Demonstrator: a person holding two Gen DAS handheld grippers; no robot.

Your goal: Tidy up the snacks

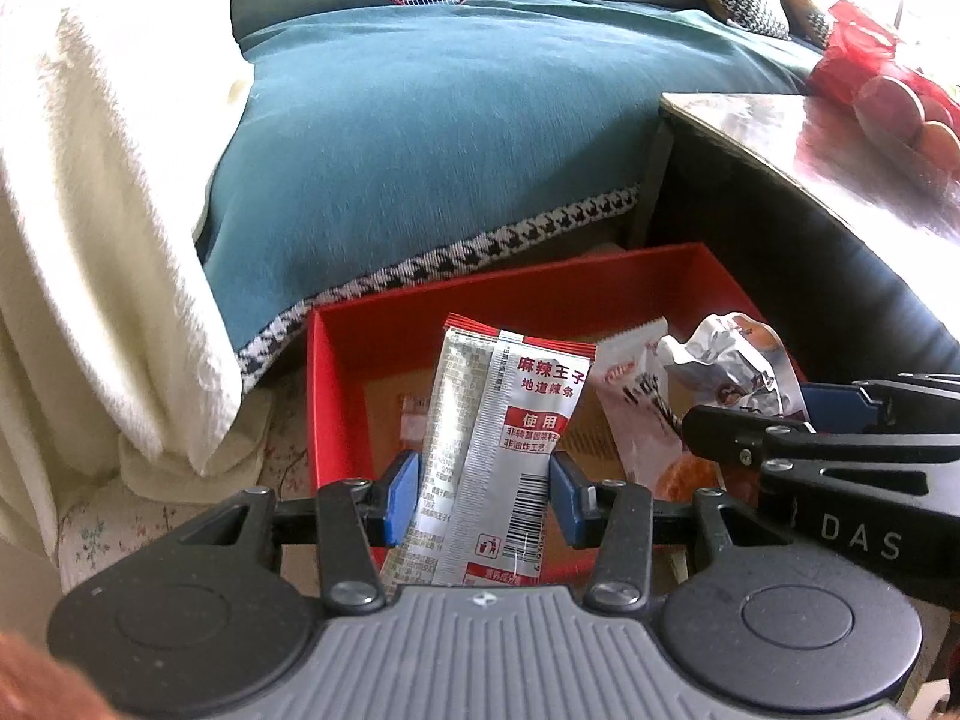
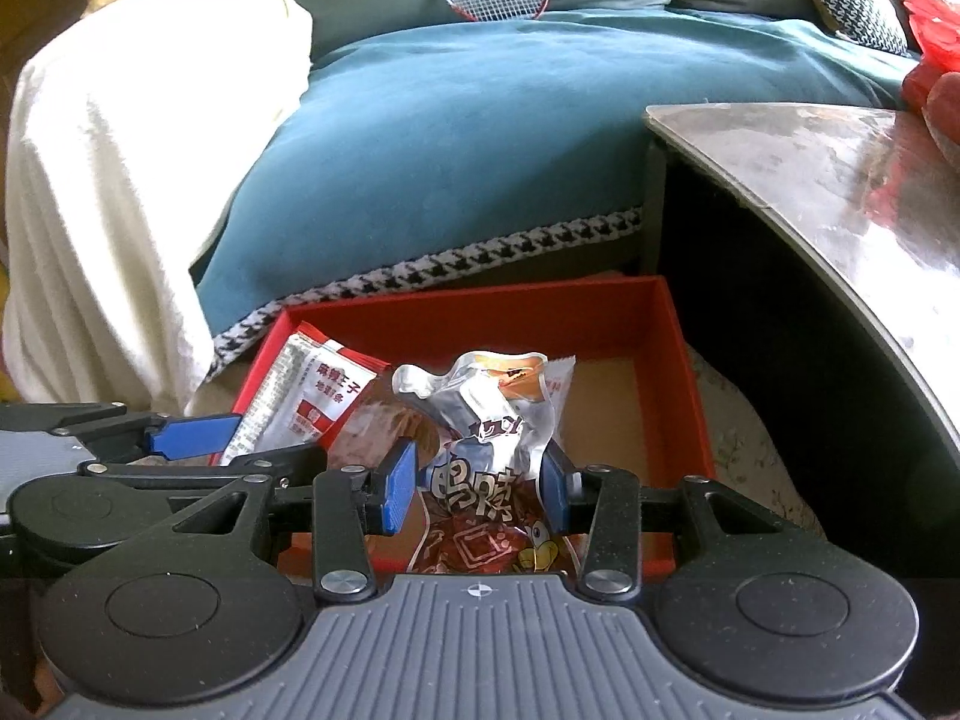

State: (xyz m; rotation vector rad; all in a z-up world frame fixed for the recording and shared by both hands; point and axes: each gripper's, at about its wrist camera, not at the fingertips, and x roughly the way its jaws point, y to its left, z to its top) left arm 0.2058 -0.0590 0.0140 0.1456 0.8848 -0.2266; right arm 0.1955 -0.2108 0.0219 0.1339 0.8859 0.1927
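- Gripping a silver-and-red spicy-strip packet (image 1: 504, 450), the left gripper (image 1: 485, 489) presses its blue pads against the packet's two long edges and holds it upright.
- Clamped in the right gripper (image 2: 477, 489) is a crinkled silver snack pouch (image 2: 480, 420) with red print, its top standing free above the pads.
- Both packets hang over a red box (image 1: 540, 294) with a brown cardboard floor.
- A third, pale wrapper (image 1: 636, 402) shows between the two packets.
- Behind the box lies a teal blanket (image 1: 450, 138) with houndstooth trim; a shiny table (image 2: 810, 168) stands at the right.
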